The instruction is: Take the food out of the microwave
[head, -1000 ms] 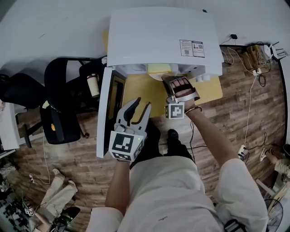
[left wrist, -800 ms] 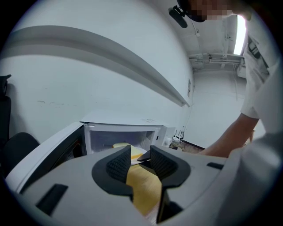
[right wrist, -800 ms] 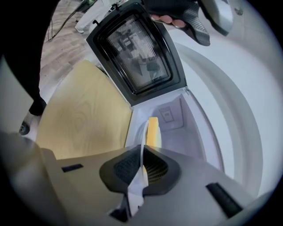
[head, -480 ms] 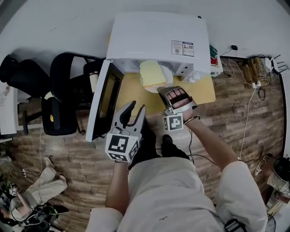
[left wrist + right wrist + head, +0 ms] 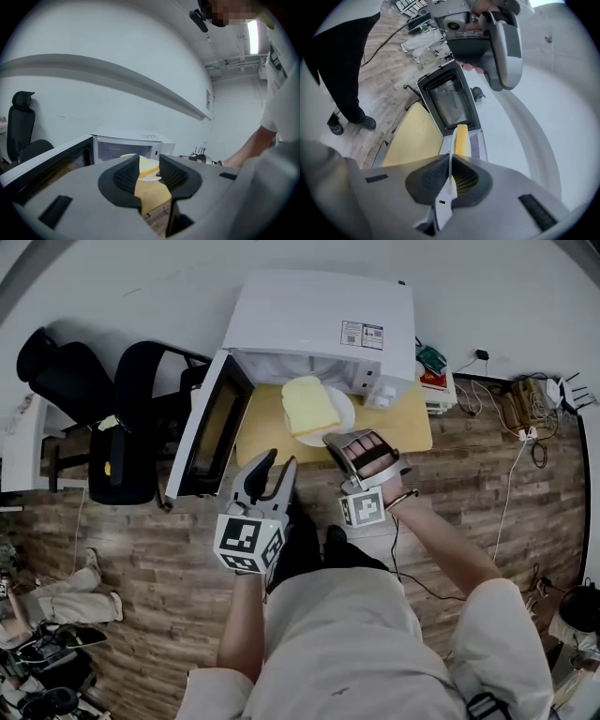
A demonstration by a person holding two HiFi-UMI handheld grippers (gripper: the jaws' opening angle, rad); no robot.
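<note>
**Plate hangs off my right claw's tips, just outside the microwave**

My right claw (image 5: 349,448) is clamped on the near rim of the plate (image 5: 343,415). In the right gripper view the rim runs edge-on between the pads, and the pads press on both faces. The rest of the plate reaches straight ahead of the tips, toward the open microwave (image 5: 319,320). The yellow food (image 5: 308,405) sits on the plate's far half, well beyond the pads. I judge the load clear of the cavity mouth and over the table (image 5: 262,427), which lies below and ahead of the claw.

My left claw (image 5: 275,468) sits just left of the right one with its jaws apart and nothing between them. From there the plate lies ahead and slightly right, and the door (image 5: 208,432) stands open on its left. The right claw alone bears the plate, by one edge, so I'd expect the weight to pull the far side down. What's left is lowering it flat onto the table.
</note>
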